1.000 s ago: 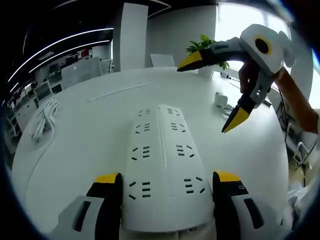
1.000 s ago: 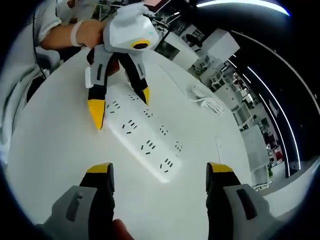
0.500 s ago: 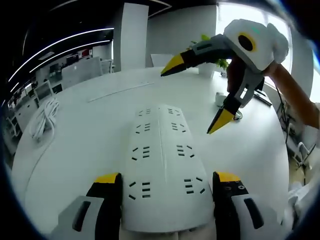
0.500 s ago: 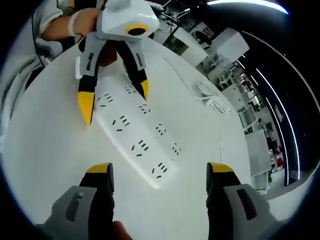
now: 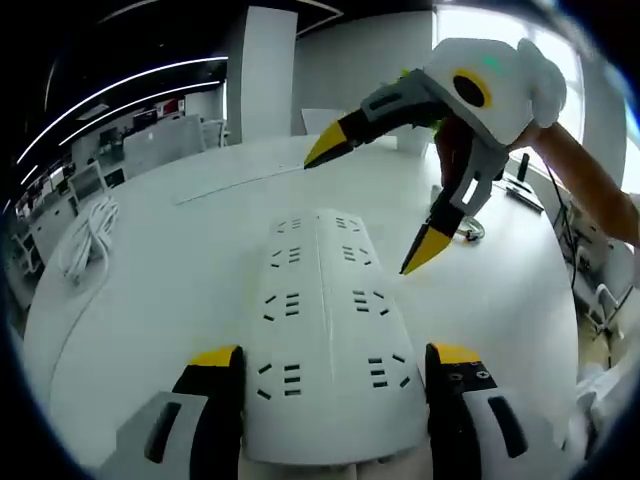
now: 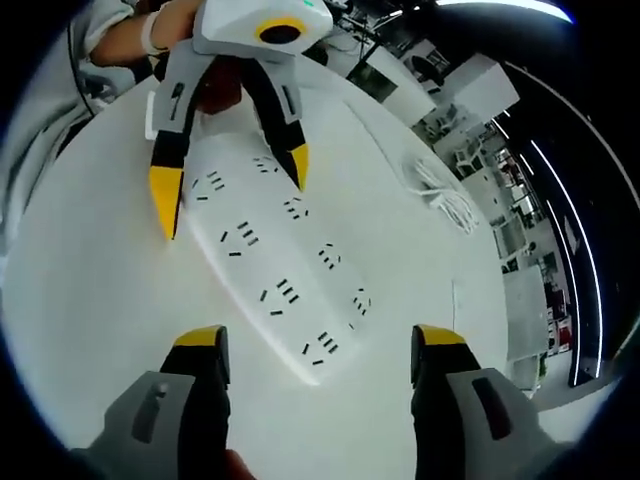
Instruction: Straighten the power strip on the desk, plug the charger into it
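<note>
Bright, window [image 5: 480, 45] glare top right; fisheye warp at edges, sharp centre.

One power strip [image 5: 325, 320], one coiled cable [image 5: 88, 235]

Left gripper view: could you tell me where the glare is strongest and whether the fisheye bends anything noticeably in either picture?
Left gripper view: the window at upper right is blown out white behind the right claw, and the power strip bulges wider toward the camera. Right gripper view: lighting is even, the ceiling lights curve into arcs, and the desk edge bows round.
</note>
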